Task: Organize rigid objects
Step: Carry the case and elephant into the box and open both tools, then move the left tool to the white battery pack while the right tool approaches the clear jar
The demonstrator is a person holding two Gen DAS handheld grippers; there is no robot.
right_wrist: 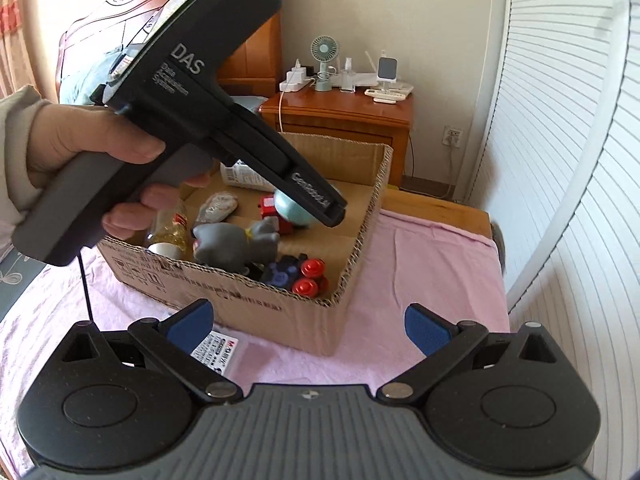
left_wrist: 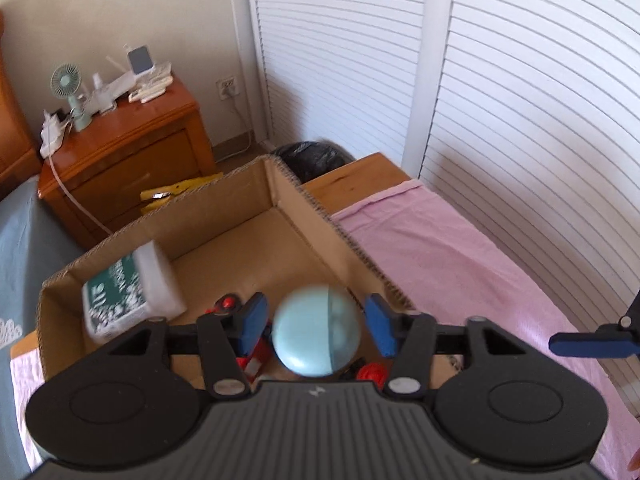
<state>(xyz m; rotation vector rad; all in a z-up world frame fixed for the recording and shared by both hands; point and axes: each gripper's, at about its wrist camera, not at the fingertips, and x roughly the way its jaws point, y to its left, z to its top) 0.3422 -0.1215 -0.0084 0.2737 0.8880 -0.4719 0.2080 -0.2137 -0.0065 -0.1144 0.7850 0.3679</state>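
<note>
A light blue ball (left_wrist: 316, 330) sits between the fingers of my left gripper (left_wrist: 318, 324), over the open cardboard box (left_wrist: 280, 184); small gaps show on both sides, so the jaws stand apart from it. It also shows in the right wrist view (right_wrist: 290, 210). The box (right_wrist: 360, 216) holds a grey animal toy (right_wrist: 232, 244), a blue and red toy train (right_wrist: 296, 276), a red toy (right_wrist: 268, 204) and a green-labelled packet (left_wrist: 128, 296). My right gripper (right_wrist: 310, 322) is open and empty in front of the box, over a small labelled packet (right_wrist: 216, 350).
The box stands on a pink cloth (right_wrist: 420, 264) over a wooden table (left_wrist: 360, 176). A wooden nightstand (left_wrist: 132, 148) with a small fan (left_wrist: 68, 84) stands behind. White louvred doors (left_wrist: 520, 120) run along the right. A black bin (left_wrist: 312, 156) sits behind the table.
</note>
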